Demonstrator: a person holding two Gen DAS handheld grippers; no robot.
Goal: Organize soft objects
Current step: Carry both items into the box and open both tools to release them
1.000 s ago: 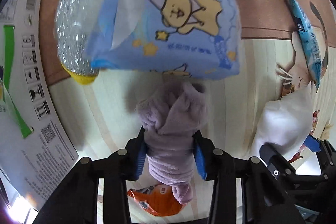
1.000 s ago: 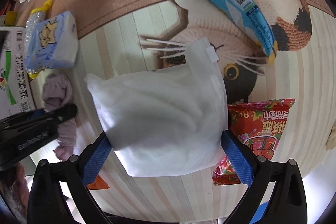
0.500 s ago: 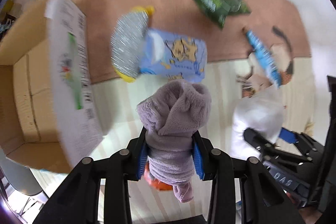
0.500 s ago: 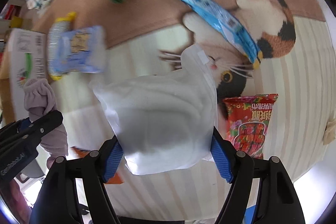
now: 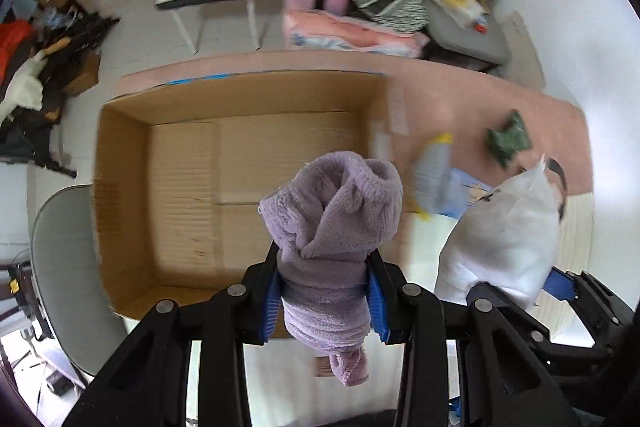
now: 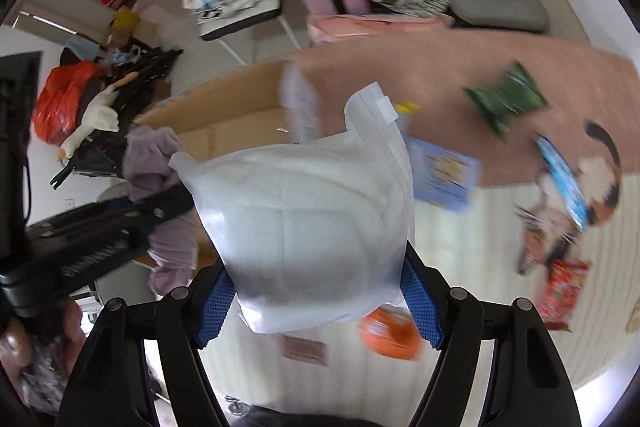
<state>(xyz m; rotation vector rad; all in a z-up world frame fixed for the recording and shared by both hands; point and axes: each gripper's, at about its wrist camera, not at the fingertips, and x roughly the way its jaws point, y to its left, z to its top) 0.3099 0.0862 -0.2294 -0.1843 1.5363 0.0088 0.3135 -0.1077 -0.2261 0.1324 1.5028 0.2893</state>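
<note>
Left tongs [image 5: 324, 291] clamped on the purple fleece bundle [image 5: 332, 223], frame centre, hanging above the open cardboard box [image 5: 120, 187]. Right tongs [image 6: 318, 301] closed around the white plastic-wrapped pack [image 6: 308, 227]. Risks I see: fleece tail dangles low and may snag the box wall; the slick pack could slip, though blur hides how deep my grip sits.
</note>
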